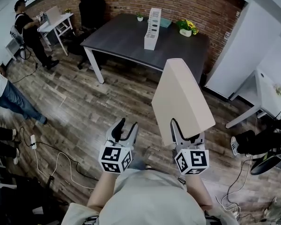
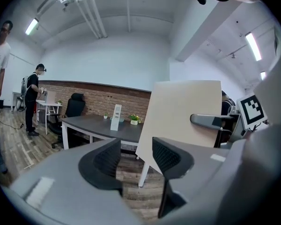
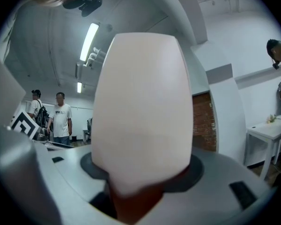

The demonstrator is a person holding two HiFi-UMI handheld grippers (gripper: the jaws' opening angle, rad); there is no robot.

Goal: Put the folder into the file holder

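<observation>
The beige folder stands upright in front of me, and my right gripper is shut on its lower edge. In the right gripper view the folder fills the middle and hides the jaws' tips. My left gripper hangs beside it at the left, open, with nothing between its jaws. From the left gripper view the folder shows to the right. The white file holder stands upright on the dark table across the room, far from both grippers; it also shows small as the file holder.
A potted plant sits on the table's far right corner. A person stands at a white desk at back left, another person at the left edge. Cables lie on the wood floor. A white desk stands right.
</observation>
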